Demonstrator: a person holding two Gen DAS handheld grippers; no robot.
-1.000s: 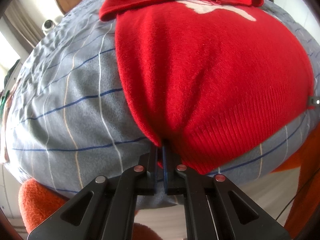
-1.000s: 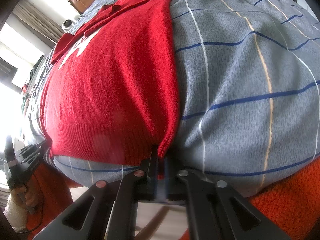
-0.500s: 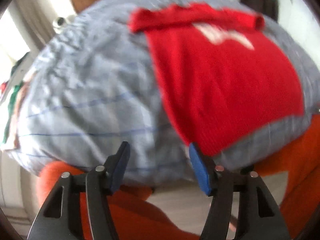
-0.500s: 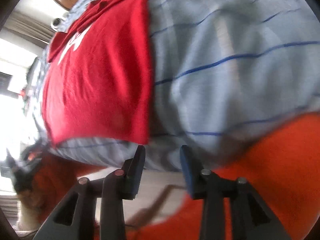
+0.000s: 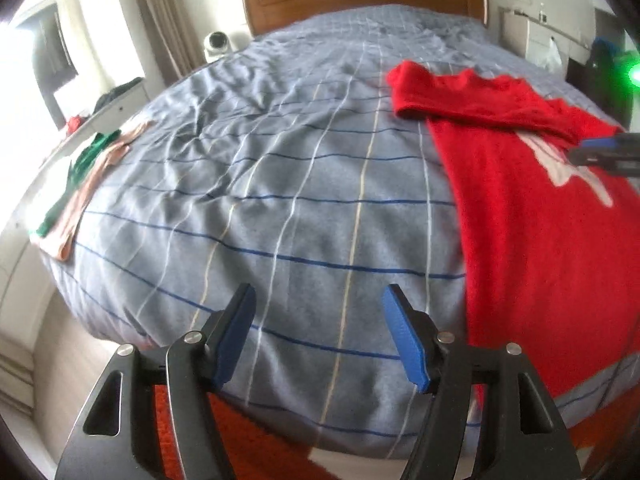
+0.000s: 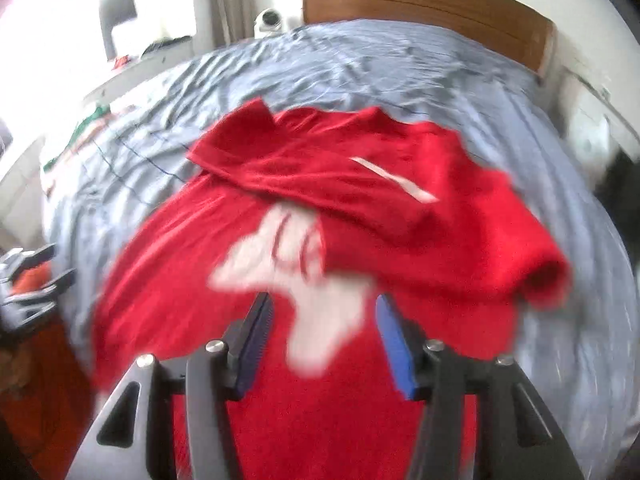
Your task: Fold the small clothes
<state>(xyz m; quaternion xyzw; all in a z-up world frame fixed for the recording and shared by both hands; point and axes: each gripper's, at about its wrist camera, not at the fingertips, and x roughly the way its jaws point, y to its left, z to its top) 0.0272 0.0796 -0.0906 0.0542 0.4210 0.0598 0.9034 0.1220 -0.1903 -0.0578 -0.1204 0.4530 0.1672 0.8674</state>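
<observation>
Red knitted sweater with white motif (image 5: 532, 216) spread flat near foot edge of grey checked bed (image 5: 280, 200). Left gripper (image 5: 318, 336) spread, just been opening, nothing between. Right gripper (image 6: 324, 344) likewise parted, empty, above sweater.

Right wrist view smeared throughout; white print (image 6: 304, 280) on red sweater (image 6: 360, 208) unreadable. In left wrist view, sweater ran off the right edge, print partly behind the right gripper (image 5: 600, 154). Folded clothes (image 5: 80, 184) at left edge indistinct.
</observation>
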